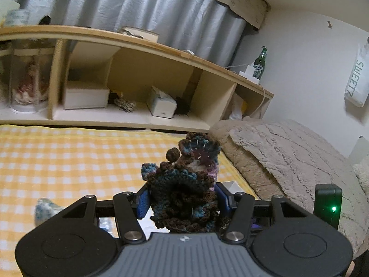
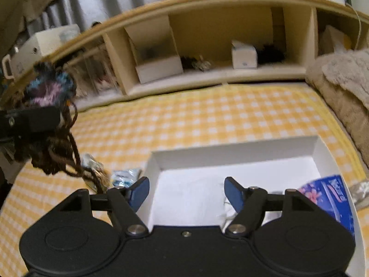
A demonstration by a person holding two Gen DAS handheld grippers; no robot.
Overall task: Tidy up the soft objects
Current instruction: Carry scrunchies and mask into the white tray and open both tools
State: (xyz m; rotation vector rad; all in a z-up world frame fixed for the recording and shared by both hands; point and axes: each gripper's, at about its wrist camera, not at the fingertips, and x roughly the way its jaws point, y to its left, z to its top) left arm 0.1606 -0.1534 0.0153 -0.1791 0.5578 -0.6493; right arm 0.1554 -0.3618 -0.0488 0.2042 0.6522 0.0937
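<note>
- The shallow white cardboard box [image 2: 235, 152] sat on the yellow checked bedspread [image 2: 207, 115], a blue printed packet [image 2: 332, 196] at its right edge.
- The left gripper [image 1: 182, 199] was clamped on the brown, blue and purple crocheted yarn piece [image 1: 186, 184], held above the bedspread.
- The right gripper [image 2: 186, 192] hovered over the box, fingers apart, holding nothing.

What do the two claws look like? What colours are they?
Both look alike: a wide black body with two round discs, black linkage bars with silver screws, and blue ribbed fingers. The left claw has a grey ridged middle panel and a small black box with a green light. The right claw looks all black.
</note>
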